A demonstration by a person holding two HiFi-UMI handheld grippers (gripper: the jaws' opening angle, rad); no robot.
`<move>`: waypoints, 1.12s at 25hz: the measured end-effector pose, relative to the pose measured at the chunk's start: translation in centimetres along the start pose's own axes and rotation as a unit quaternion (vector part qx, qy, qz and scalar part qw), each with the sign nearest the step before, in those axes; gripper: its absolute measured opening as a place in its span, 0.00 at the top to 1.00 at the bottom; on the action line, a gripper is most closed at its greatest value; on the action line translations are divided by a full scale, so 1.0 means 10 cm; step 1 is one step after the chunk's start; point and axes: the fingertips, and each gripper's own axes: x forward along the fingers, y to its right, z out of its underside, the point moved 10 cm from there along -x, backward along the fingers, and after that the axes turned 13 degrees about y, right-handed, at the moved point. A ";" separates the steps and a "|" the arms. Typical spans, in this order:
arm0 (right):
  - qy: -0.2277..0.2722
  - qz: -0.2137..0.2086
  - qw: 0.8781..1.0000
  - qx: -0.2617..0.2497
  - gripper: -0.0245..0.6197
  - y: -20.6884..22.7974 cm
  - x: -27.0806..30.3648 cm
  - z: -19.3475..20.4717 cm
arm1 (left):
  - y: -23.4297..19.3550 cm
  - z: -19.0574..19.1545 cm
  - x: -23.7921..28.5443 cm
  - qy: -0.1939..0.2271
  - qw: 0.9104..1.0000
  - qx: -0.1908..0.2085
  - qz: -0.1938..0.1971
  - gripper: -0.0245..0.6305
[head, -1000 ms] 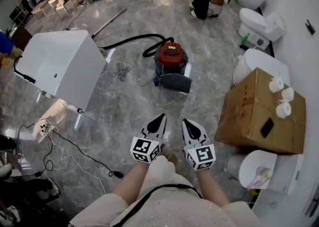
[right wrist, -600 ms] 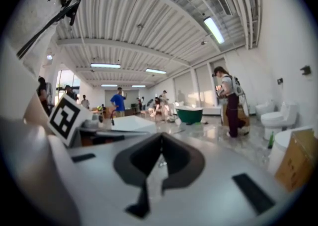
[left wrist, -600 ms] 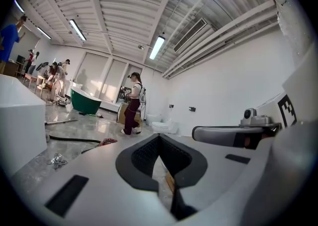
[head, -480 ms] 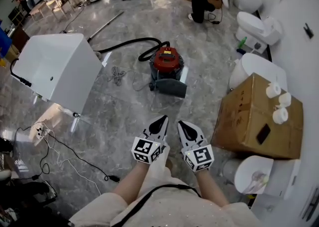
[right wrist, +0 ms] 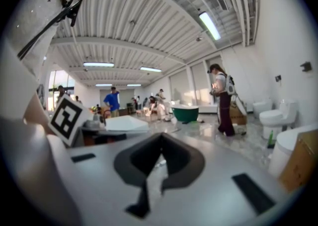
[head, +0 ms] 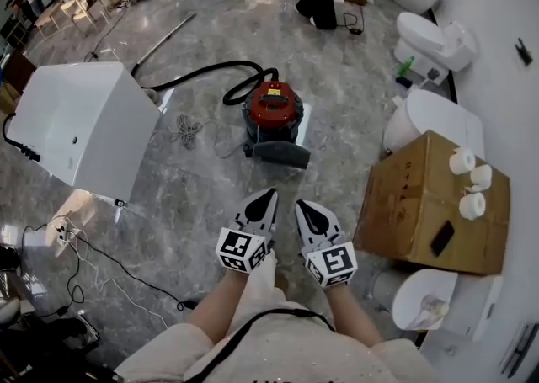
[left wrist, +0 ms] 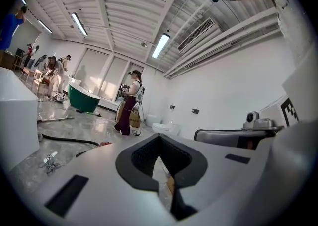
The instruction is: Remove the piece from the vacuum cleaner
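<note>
Looking down through the head view, you have the vacuum cleaner standing out on the open floor, well ahead of both tools. It sits between the white cabinet toward the floor's left edge and the cardboard box by its right edge. Its black hose curls away from the red body toward the far left. A flat grey piece sits at the canister's near side, touching it; that is most likely what you are to take off, though you cannot see from here how it is fastened. The left gripper and right gripper sit side by side, pointing at the machine and well short of it. Judge the grey piece as stiff, light plastic with smooth faces, and take it by a free edge rather than across the flat, where pads may slip. The canister looks the heavier part, and on this glossy floor it may slide or roll when you pull, so plan to steady the red top with one tool. In the left gripper view the jaws are pressed together with nothing between them, and a stretch of hose and a sliver of red show low on the left. In the right gripper view the jaws are likewise closed and empty. The vacuum cleaner does not show there, only the floor, a green tub and a person standing beyond. You need both pairs spread before you reach the piece.
</note>
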 end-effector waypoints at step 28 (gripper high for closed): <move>-0.057 0.053 0.997 0.007 0.94 0.67 1.23 0.40 | -1.16 0.24 1.04 -0.046 0.999 -0.011 0.013 0.93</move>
